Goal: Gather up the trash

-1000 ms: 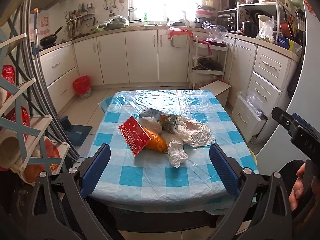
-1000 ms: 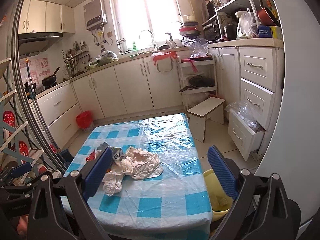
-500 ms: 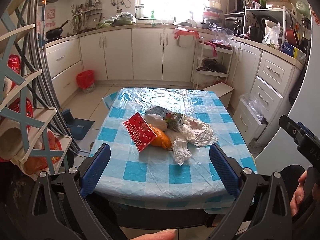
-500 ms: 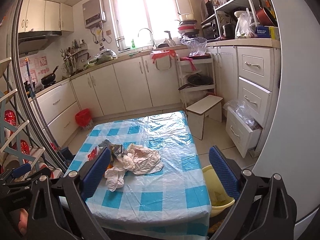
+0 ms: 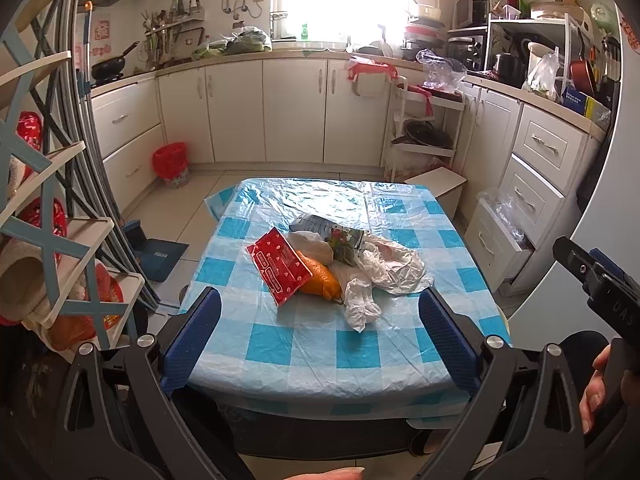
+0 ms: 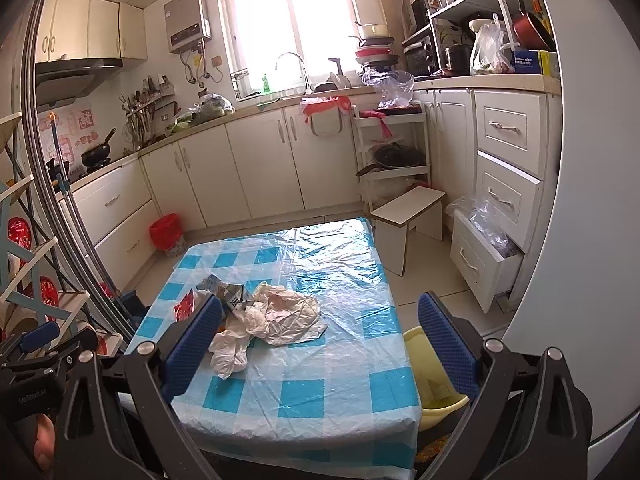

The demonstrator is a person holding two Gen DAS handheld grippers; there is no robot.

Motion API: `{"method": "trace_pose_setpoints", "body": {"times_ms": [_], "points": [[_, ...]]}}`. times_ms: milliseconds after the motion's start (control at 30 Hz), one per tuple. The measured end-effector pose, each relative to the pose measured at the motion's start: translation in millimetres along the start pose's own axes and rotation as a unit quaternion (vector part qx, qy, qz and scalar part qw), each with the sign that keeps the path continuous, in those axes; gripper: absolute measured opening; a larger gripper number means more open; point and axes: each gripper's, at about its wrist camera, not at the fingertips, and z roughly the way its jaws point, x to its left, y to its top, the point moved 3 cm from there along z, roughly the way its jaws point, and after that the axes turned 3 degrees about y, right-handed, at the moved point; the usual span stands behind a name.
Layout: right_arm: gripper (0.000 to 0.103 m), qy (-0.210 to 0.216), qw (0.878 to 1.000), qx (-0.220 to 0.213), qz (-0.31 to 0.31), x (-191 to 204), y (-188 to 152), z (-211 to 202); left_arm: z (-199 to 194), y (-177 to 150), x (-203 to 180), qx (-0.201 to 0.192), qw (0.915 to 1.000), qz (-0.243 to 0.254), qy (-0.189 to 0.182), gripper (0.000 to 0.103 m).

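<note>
A pile of trash lies mid-table on the blue-checked tablecloth (image 5: 352,356): a red wrapper (image 5: 279,265), an orange peel (image 5: 320,278), a crumpled white plastic bag (image 5: 394,266), a white tissue (image 5: 360,306) and a printed packet (image 5: 330,234). The pile also shows in the right wrist view (image 6: 276,312). My left gripper (image 5: 319,340) is open and empty, held back above the table's near edge. My right gripper (image 6: 319,344) is open and empty, above the near right part of the table.
A yellow basin (image 6: 430,380) sits on the floor at the table's right side. A red bin (image 5: 171,164) stands by the far cabinets. A white stool (image 6: 412,212) and an open drawer (image 6: 480,256) are on the right. A blue shelf rack (image 5: 48,216) is on the left.
Both grippers have risen and pulled back a little, so the table looks smaller and lower. The trash has not moved.
</note>
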Motion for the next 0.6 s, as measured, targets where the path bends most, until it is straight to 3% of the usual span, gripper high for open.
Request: {"method": "trace_pose_setpoints", "body": {"times_ms": [600], "points": [[0.094,0.003,1.000,-0.010,-0.002,9,5,-11,-12,4,4,-0.016,0.9999,-0.006,0.001,0.095]]}}
